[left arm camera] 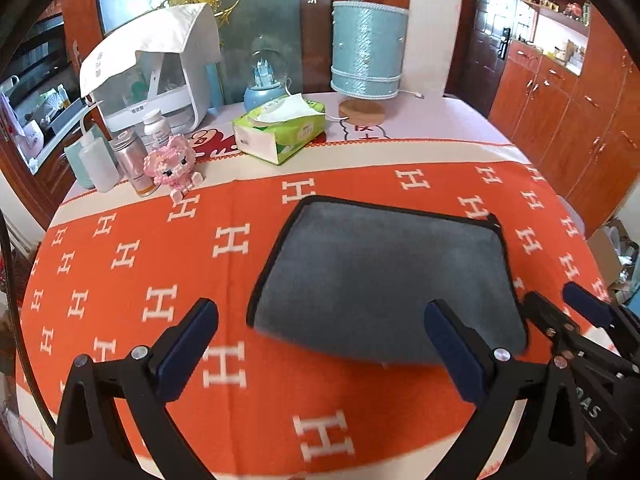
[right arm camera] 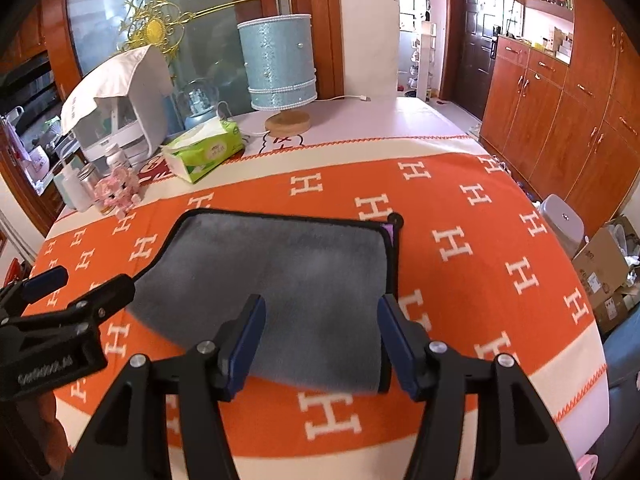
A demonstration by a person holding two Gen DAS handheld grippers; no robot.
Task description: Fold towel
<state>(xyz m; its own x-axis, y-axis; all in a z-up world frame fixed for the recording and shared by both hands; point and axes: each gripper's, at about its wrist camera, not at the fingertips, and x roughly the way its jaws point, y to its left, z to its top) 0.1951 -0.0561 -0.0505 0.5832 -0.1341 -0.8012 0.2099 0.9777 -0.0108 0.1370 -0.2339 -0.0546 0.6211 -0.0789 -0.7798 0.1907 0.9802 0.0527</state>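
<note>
Both grippers sit low at the near edge of the worktop (left arm camera: 360,152), above the orange H-pattern cloth (left arm camera: 132,264). Left gripper (left arm camera: 320,344): jaws spread wide, nothing between them; its left finger is over bare cloth, its right finger over the near part of the towel. Can't tell if it touches the fabric. Right gripper (right arm camera: 320,340): jaws open but narrower, empty, both fingers over the towel's near right corner area, pointing forward and slightly down. In the left wrist view the right gripper (left arm camera: 560,300) shows at the towel's right edge; in the right wrist view the left gripper (right arm camera: 88,284) shows at the towel's left edge.

Grey towel (left arm camera: 384,280) with black trim lies flat mid-cloth, already folded over, a purple strip showing at its far right corner (right arm camera: 388,228).

Far side of worktop, left to right: white squeeze bottle (left arm camera: 98,164), metal can (left arm camera: 132,156), white pill bottle (left arm camera: 157,126), pink block figure (left arm camera: 174,164), white appliance with a cloth draped on top (left arm camera: 160,68), green tissue pack (left arm camera: 280,128), snow globe (left arm camera: 266,80), blue lamp on a wooden base (left arm camera: 366,52) with a white cable. All well apart from the towel; nothing blocks either gripper.

Wooden cabinets (right arm camera: 560,112) on the right, cardboard boxes (right arm camera: 604,272) on the floor beside the worktop.
</note>
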